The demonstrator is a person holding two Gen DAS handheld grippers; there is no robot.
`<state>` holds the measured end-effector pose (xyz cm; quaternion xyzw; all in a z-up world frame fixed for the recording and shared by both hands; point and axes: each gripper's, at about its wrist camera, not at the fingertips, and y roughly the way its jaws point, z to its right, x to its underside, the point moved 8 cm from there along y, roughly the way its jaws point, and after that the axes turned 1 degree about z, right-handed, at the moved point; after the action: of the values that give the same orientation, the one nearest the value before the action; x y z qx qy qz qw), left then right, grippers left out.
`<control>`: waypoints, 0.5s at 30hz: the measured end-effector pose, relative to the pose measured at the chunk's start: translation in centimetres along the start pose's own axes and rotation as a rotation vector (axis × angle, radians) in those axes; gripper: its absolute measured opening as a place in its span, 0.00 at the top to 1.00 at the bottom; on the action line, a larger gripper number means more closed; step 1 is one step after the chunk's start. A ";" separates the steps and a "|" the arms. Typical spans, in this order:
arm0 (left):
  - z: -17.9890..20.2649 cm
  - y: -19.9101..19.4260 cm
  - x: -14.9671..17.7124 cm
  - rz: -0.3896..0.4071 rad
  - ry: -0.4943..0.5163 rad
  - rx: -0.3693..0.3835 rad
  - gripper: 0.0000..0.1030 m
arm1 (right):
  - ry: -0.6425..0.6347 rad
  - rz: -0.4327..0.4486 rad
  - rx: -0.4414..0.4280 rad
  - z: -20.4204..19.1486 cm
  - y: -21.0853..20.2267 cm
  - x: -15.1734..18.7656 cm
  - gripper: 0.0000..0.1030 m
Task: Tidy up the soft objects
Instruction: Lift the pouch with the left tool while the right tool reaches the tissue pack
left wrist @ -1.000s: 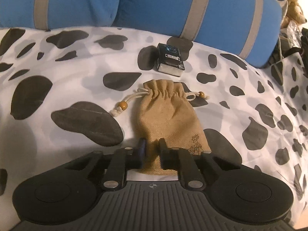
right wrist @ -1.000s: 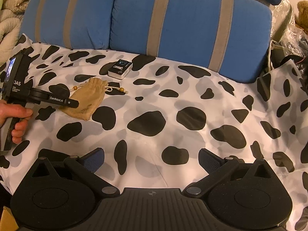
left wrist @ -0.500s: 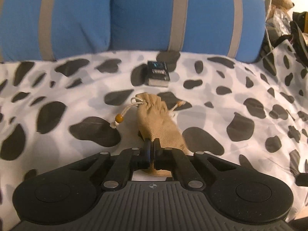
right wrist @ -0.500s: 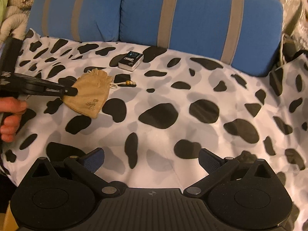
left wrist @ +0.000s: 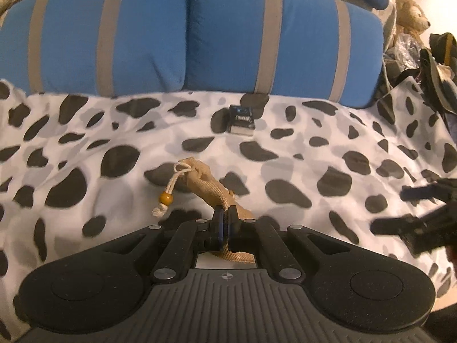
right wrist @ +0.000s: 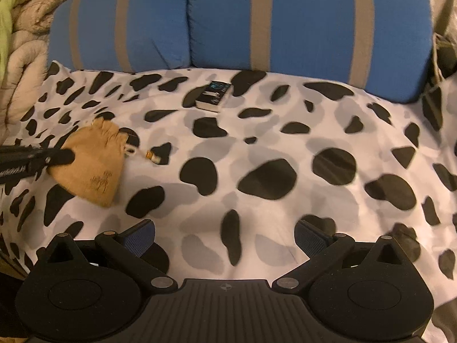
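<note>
burlap pouch [left wrist: 210, 184] | drawstring mouth points away | left jaws grip bottom | right jaws apart

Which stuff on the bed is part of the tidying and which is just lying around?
Part of the job:
- burlap pouch
- left gripper, shut on the pouch
- right gripper, open, empty

Just lying about:
- small dark box
- blue pillows
- teddy bear

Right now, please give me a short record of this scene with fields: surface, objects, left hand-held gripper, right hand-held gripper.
surface: spotted sheet, blue cushions behind
objects: tan pouch; small box near the cushions
left hand-held gripper: shut on the pouch's bottom edge, pouch partly lifted
right hand-held gripper: open, holds nothing
</note>
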<state>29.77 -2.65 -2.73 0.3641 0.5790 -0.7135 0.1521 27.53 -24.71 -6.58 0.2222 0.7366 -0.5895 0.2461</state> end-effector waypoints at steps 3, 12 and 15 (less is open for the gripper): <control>-0.5 -0.8 0.6 -0.010 -0.013 0.013 0.98 | -0.006 0.003 0.011 -0.5 0.6 -0.4 0.00; -0.7 -2.1 0.6 0.003 -0.024 0.088 0.98 | -0.013 0.034 0.085 -0.4 2.6 -1.8 0.00; -0.6 -2.2 0.5 -0.001 -0.028 0.101 0.98 | -0.057 0.036 0.091 -0.8 3.7 -2.2 0.00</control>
<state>28.23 -1.33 -1.56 0.3610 0.5401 -0.7470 0.1415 31.46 -23.29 -7.81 0.2296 0.6977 -0.6238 0.2673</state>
